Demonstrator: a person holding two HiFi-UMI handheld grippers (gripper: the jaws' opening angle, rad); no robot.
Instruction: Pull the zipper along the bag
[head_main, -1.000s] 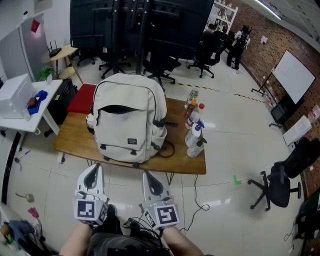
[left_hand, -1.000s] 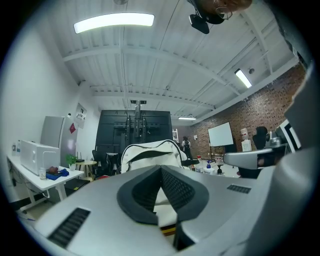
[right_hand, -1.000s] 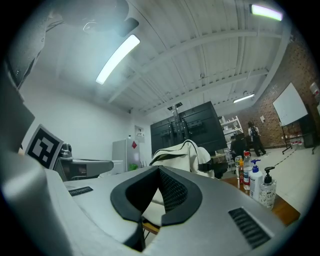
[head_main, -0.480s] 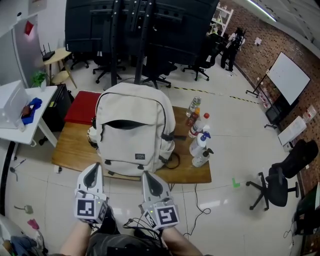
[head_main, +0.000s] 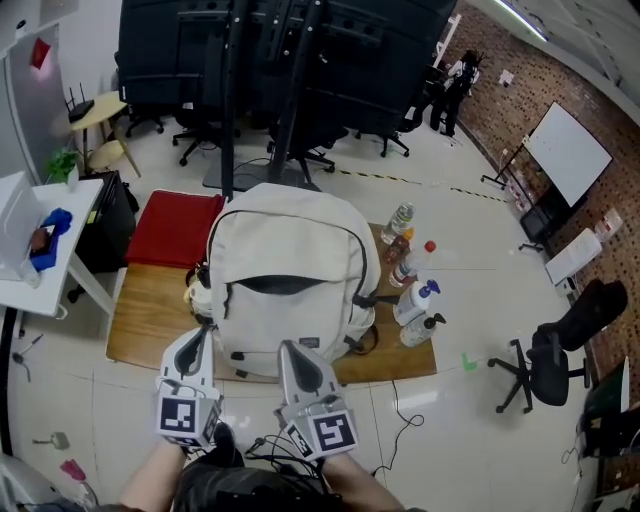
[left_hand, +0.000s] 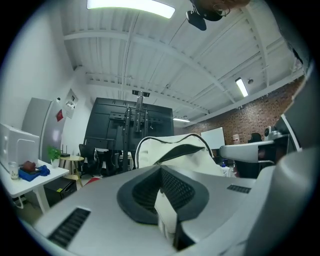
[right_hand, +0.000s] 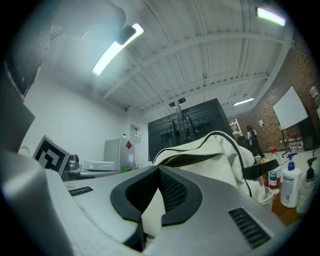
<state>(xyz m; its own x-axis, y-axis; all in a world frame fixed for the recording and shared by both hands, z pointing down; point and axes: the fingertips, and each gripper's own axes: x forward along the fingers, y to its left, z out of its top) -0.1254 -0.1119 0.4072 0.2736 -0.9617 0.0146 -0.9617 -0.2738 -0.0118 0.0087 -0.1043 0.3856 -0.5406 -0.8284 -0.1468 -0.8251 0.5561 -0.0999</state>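
Bag (head_main: 290, 250) stood upright mid-desk (head_main: 140, 335) with its open pocket zip facing the near edge, probably for easy reach. Left gripper (head_main: 197, 338) and right gripper (head_main: 291, 352) were both pinched closed and empty, hovering by that edge.

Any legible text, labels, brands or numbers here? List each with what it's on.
No text is legible.
The backpack, front patch: too small to read.
The bottles, labels: too blurred.
The red sign on the grey cabinet: no characters discernible.
Cubes on the left gripper and right gripper: square marker patterns, no words.
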